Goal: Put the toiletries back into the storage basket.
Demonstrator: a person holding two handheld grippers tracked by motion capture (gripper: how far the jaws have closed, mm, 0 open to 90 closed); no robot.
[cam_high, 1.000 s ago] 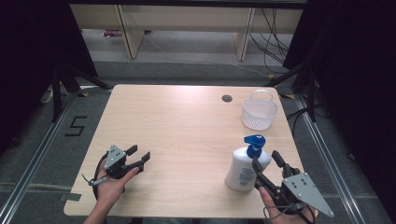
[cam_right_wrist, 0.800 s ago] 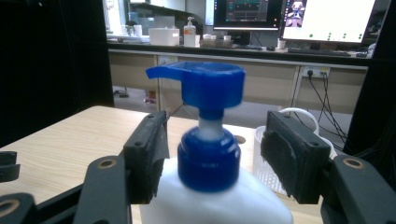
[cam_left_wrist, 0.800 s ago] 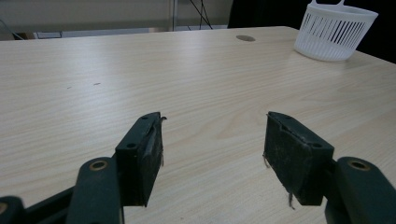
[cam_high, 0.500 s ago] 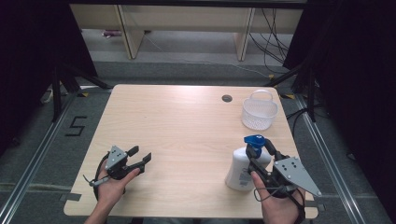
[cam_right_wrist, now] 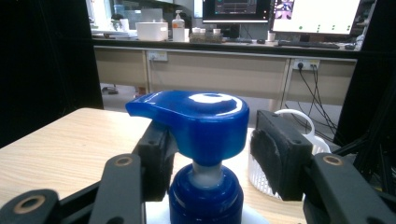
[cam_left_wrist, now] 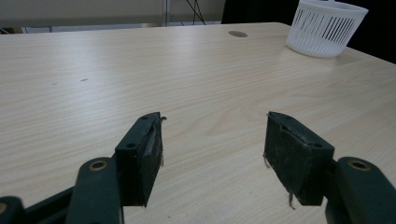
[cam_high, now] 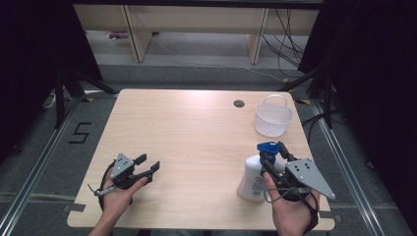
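Early stage: right hand-held gripper (cam_right_wrist: pixel 210 144) closing around pump bottle (cam_high: pixel 255 174) at lower right of worktop (cam_high: pixel 196 137), pads not yet pressing. Left hand-held gripper (cam_left_wrist: pixel 212 144) apart, idle. Lifting left.

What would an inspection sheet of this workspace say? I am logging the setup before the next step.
Surface: wooden table, pale, with a round grommet hole near the far edge.
Job's things: white pump bottle with blue pump head, upright at the near right.
Clutter: white perforated basket at the far right.
Grippers: right gripper has been closing, its jaws either side of the pump head, right pad apart from it; left gripper open over bare table.
Cables: several on the floor beyond the table.
Surroundings: black curtains at the sides, a desk with monitors behind.
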